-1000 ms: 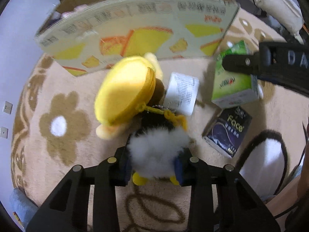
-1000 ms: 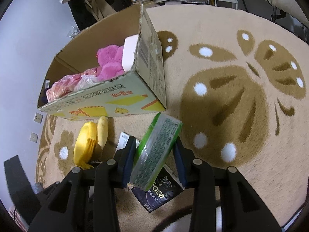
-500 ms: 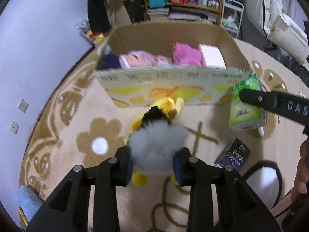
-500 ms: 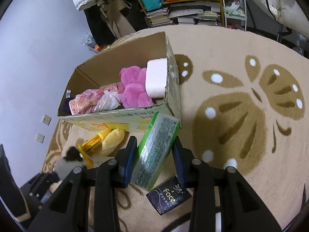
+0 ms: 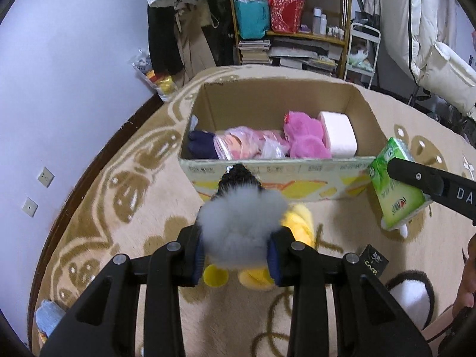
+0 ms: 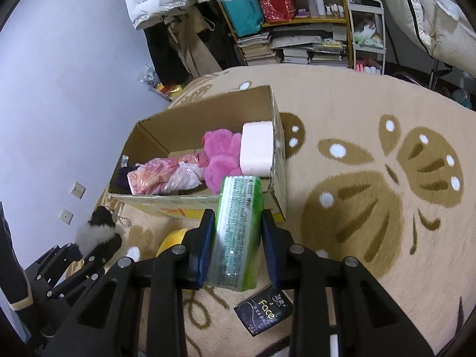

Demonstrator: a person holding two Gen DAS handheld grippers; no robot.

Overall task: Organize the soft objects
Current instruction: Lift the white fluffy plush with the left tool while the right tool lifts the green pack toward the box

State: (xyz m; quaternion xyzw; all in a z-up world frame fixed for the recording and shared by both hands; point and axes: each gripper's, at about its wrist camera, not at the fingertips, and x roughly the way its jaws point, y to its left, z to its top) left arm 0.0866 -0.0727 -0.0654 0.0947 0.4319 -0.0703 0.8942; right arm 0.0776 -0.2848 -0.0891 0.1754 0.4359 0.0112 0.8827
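Observation:
My left gripper (image 5: 236, 251) is shut on a fluffy grey-white and black plush toy (image 5: 239, 223) with yellow parts, held above the rug in front of the cardboard box (image 5: 276, 178). It also shows in the right wrist view (image 6: 96, 232). My right gripper (image 6: 238, 248) is shut on a green tissue pack (image 6: 239, 229), held near the box's right front corner; the pack also shows in the left wrist view (image 5: 394, 187). The box (image 6: 190, 202) holds a pink plush (image 5: 303, 138), a pink-white block (image 5: 339, 134), plastic-wrapped items (image 5: 244, 147) and a dark cloth (image 5: 199, 144).
A black "Face" packet (image 6: 264, 315) lies on the beige patterned rug (image 6: 372, 163). A black-and-white soft item (image 5: 410, 300) lies at the right. A bookshelf (image 5: 291, 15) and hanging clothes stand behind the box. A wall (image 5: 59, 89) runs along the left.
Both grippers have risen with their loads and now look down into the box. The plush toy has been lifted off the rug; the tissue pack has moved toward the box's corner.

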